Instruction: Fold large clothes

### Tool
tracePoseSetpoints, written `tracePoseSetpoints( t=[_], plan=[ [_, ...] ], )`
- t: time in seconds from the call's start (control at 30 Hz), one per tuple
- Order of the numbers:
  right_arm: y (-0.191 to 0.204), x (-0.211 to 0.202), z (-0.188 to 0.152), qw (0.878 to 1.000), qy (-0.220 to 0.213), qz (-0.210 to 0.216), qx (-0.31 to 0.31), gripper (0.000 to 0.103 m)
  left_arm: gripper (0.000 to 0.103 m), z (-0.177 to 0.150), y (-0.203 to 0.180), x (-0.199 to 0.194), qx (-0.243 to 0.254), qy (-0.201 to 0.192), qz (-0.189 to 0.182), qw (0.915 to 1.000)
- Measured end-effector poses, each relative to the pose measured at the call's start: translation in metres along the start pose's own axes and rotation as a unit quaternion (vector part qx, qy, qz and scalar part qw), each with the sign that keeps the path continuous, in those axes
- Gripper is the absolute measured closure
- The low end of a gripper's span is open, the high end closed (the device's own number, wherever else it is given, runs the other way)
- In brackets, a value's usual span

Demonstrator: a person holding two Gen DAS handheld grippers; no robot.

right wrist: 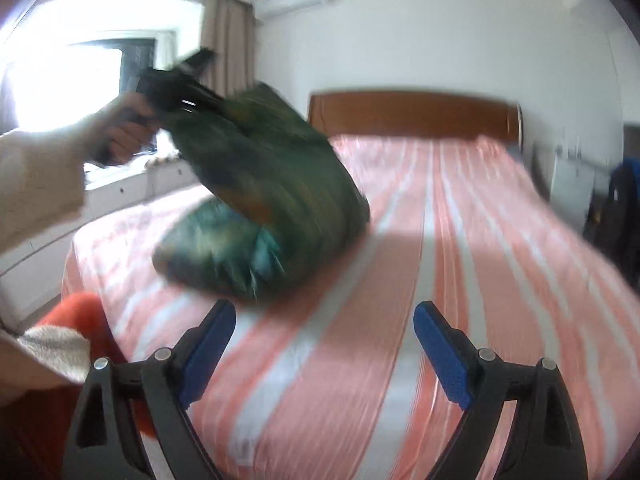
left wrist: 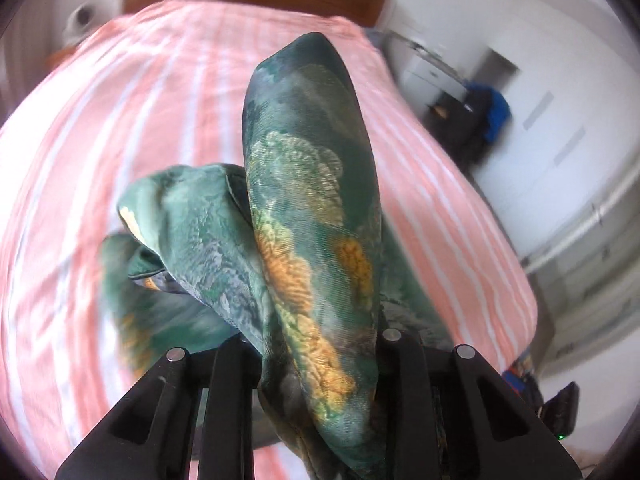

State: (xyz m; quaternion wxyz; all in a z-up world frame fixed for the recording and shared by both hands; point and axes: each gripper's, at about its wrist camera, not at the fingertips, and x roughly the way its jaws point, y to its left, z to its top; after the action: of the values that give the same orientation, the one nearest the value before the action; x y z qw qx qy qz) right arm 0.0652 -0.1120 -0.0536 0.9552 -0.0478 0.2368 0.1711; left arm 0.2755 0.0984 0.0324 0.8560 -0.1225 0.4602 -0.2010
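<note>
A dark green garment [left wrist: 312, 208] with yellow and pale flower print fills the middle of the left wrist view. My left gripper [left wrist: 316, 352] is shut on a bunched fold of it, and the cloth stands up between the black fingers. In the right wrist view the same garment [right wrist: 264, 208] hangs blurred from the left gripper [right wrist: 208, 100], held by a person's hand, with its lower part heaped on the bed. My right gripper [right wrist: 324, 320] stands open with blue pads [right wrist: 440, 352], nothing between them, just in front of the heap.
The bed [right wrist: 460, 240] has a pink and white striped sheet and a wooden headboard [right wrist: 412, 112]. A window with a curtain [right wrist: 228, 40] is at the left. A dark chair with blue cloth [left wrist: 484, 116] stands by the right side. An orange cloth [right wrist: 80, 316] lies at the near left.
</note>
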Motion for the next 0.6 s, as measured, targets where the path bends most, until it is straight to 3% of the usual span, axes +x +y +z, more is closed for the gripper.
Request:
tracePoseSetpoints(
  t=[0.17,0.27,0.4,0.53,0.6],
  plan=[
    [0.0,0.01,-0.023,0.999,0.043,0.011,0.017,0.013,0.075,-0.044,0.073,0.038,-0.064,0.025,0.05,0.9964],
    [0.003,0.015,-0.027,0.998,0.059,0.018,0.016,0.013,0.067,-0.07,0.099,0.069,-0.106,0.026,0.041,0.9932],
    [0.012,0.021,-0.034,0.997,0.076,0.02,0.003,0.013,0.057,-0.076,0.109,0.08,-0.151,0.008,0.015,0.9884],
    [0.013,0.019,-0.039,0.996,0.086,0.02,-0.004,0.013,0.031,-0.085,0.13,0.059,-0.191,-0.009,-0.03,0.9811],
    [0.011,0.017,-0.041,0.996,0.084,0.017,-0.003,0.013,0.015,-0.09,0.138,0.045,-0.209,-0.025,-0.021,0.9773]
  ],
)
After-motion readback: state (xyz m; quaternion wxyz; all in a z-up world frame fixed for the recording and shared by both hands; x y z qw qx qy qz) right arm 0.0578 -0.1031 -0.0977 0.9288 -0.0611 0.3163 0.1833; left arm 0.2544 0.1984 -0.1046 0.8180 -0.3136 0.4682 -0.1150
